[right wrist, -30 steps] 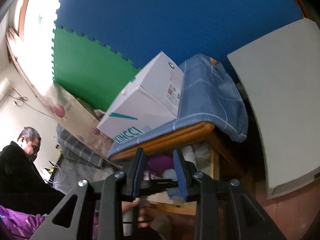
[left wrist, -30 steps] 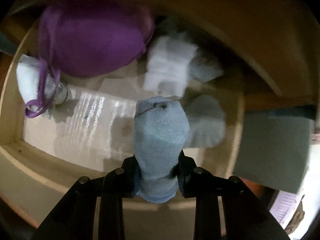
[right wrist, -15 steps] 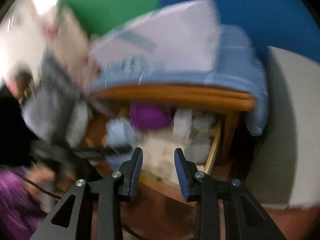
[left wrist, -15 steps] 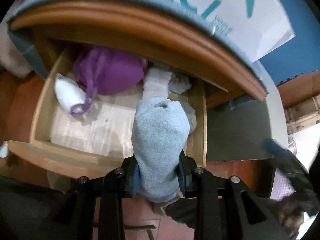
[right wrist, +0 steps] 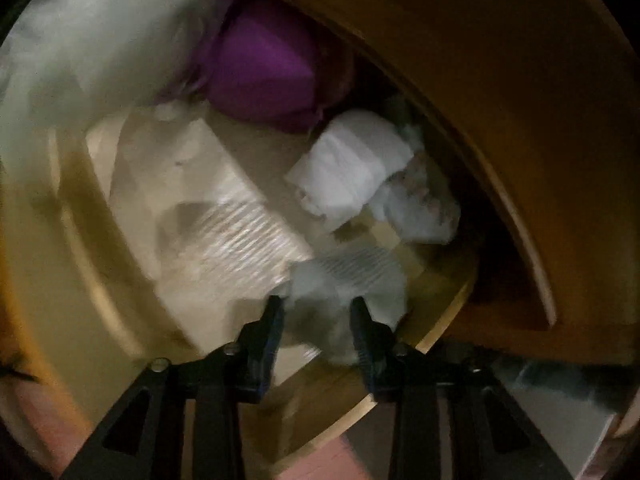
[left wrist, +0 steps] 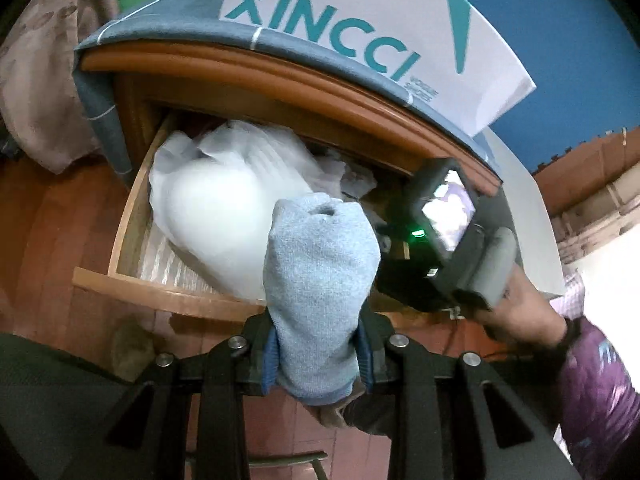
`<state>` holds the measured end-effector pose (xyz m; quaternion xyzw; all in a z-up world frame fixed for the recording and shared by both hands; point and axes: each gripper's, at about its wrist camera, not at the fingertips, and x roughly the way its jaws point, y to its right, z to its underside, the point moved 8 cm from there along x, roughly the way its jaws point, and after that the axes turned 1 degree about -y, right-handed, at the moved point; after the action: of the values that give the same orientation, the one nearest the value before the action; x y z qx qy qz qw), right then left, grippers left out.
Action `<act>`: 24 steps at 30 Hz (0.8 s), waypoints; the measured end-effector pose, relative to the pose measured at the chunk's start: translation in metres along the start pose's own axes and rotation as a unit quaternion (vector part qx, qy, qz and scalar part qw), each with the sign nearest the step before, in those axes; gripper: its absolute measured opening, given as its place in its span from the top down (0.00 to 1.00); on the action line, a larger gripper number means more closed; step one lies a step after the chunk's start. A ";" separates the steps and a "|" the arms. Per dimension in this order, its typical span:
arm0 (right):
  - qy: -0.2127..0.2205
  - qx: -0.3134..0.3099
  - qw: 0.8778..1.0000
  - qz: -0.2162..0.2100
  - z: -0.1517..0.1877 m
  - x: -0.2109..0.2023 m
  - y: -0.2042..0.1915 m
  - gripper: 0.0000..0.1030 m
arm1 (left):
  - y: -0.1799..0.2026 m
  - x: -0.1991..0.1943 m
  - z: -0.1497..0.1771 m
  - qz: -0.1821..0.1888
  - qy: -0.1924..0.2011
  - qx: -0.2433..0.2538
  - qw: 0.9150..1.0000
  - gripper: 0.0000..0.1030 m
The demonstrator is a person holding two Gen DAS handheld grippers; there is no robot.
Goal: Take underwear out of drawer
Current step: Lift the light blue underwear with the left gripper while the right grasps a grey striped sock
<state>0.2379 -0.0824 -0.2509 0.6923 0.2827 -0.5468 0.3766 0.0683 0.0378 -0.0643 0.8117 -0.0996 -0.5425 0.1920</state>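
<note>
Holding the rolled light-blue knit garment clamped in my left gripper above the wooden drawer's front edge while my right gripper, jaws just widening, straddles a blurry pale cloth by the front-right corner, ungripped, so closing early might just snag the liner.

Handheld tongs and operator's sleeve: appearance

Left tongs: black angular frame with triangular cut-outs, silver round-head screws at the pivots, blue pads lining the inner finger faces. Right tongs: same black frame, silver screws and blue-edged fingers; seen from the left unit, its body is a black housing with a lit rear screen, a green indicator light and a grey handle. The hand emerges from a glossy purple sleeve.
</note>
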 end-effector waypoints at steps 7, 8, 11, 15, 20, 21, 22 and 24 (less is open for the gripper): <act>-0.064 -0.029 0.996 0.054 0.007 0.046 -0.001 0.47 | 0.010 -0.003 -0.005 0.004 0.008 0.019 1.000 0.71; -0.068 -0.033 0.995 0.059 0.008 0.049 -0.002 0.47 | 0.010 -0.005 -0.005 0.005 0.009 0.020 1.000 0.71; -0.070 -0.042 0.995 0.059 0.011 0.058 -0.007 0.70 | 0.011 -0.006 -0.007 0.005 0.014 0.022 1.000 0.71; -0.065 -0.043 0.995 0.059 0.013 0.062 -0.010 0.84 | 0.009 -0.008 -0.007 0.007 0.014 0.020 1.000 0.71; -0.038 -0.024 0.998 0.052 0.015 0.050 -0.010 0.88 | 0.007 -0.010 -0.006 0.005 0.015 0.017 1.000 0.70; -0.031 -0.014 0.999 0.039 0.015 0.047 -0.009 0.88 | 0.006 -0.011 -0.006 0.005 0.015 0.015 1.000 0.70; -0.027 -0.010 0.999 0.035 0.016 0.044 -0.010 0.88 | 0.006 -0.011 -0.005 0.003 0.016 0.015 1.000 0.70; -0.018 -0.001 0.999 0.027 0.017 0.038 -0.012 0.88 | 0.005 -0.012 -0.004 0.002 0.015 0.015 1.000 0.70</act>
<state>0.2278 -0.0910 -0.2926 0.6892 0.2576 -0.5490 0.3966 0.0678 0.0381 -0.0508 0.8225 -0.1067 -0.5282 0.1824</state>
